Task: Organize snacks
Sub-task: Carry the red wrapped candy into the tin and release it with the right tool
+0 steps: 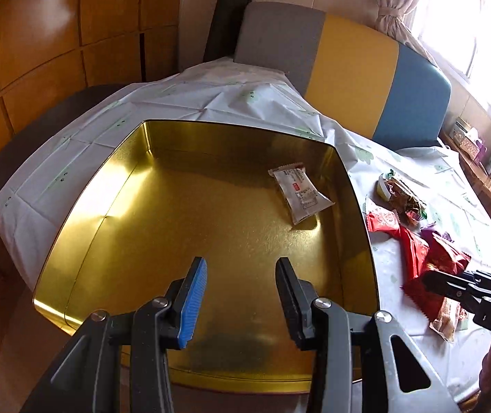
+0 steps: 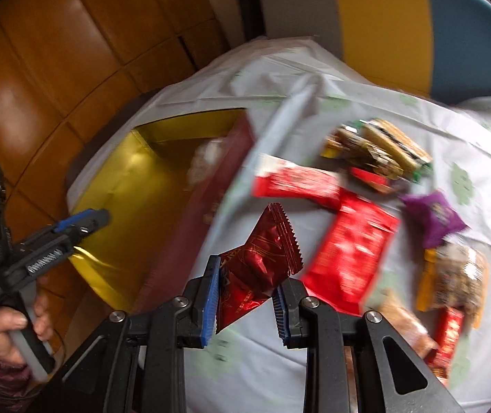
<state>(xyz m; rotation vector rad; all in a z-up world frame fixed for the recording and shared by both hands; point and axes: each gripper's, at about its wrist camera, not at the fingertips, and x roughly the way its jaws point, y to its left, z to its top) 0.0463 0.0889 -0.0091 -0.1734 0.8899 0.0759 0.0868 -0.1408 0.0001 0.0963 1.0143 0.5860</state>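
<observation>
Item: dark red foil snack packet (image 2: 259, 268), frame centre, clamped by my right gripper (image 2: 245, 301) at one corner. Risk: slipping before the gold tin (image 1: 190, 213). My left gripper (image 1: 242, 296): fingers apart, empty.

The bench (image 1: 190, 103) is covered by a white cloth (image 2: 400, 117); on it are set a gold tin (image 1: 73, 227) and scattered snack packets (image 2: 355, 244).

My way into the tin (image 1: 183, 213) is open; only one white packet (image 1: 298, 191) lies by its right wall. Loose snacks (image 2: 355, 241) crowd the cloth (image 2: 417, 110) beside it.
</observation>
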